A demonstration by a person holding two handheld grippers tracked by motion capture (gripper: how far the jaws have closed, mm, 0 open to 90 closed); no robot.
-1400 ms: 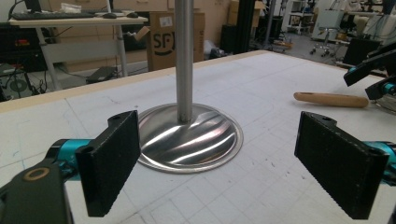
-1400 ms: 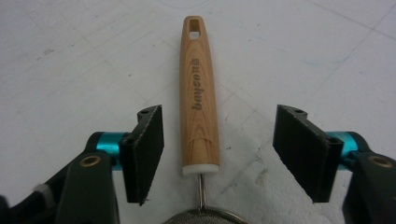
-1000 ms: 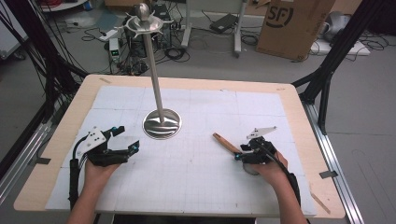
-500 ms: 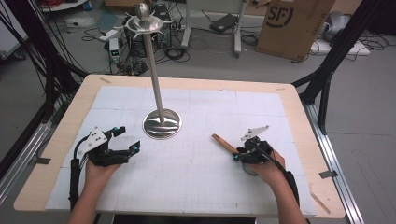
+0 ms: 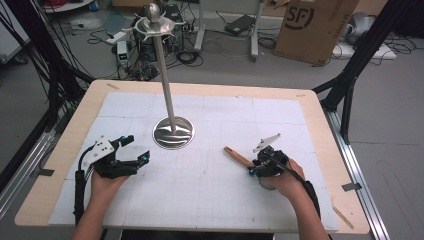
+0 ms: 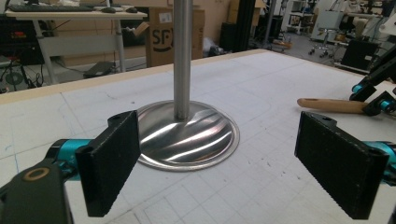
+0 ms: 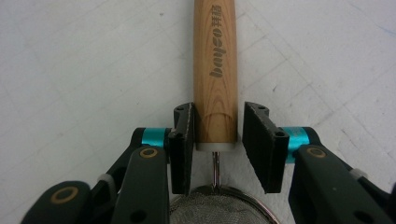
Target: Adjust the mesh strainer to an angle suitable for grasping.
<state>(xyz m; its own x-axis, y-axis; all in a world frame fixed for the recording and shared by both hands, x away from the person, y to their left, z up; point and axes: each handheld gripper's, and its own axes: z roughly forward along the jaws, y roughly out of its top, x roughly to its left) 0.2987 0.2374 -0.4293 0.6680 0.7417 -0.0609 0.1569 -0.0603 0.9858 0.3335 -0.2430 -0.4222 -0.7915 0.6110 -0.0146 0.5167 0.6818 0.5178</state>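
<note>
My right tool (image 7: 217,140) has tipped lower over the strainer's wooden handle (image 7: 215,70), right of the steel stand (image 5: 173,132), jaws bracketing it, not visibly clamped. My left tool (image 6: 233,168) stays spread wide, idle.

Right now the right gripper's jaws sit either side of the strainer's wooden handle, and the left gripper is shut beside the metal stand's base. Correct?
Not quite. The left gripper is open: the left gripper view shows its jaws wide apart, nothing between them, facing the metal stand's base. The rest holds: the right gripper's jaws do sit either side of the wooden handle.
</note>
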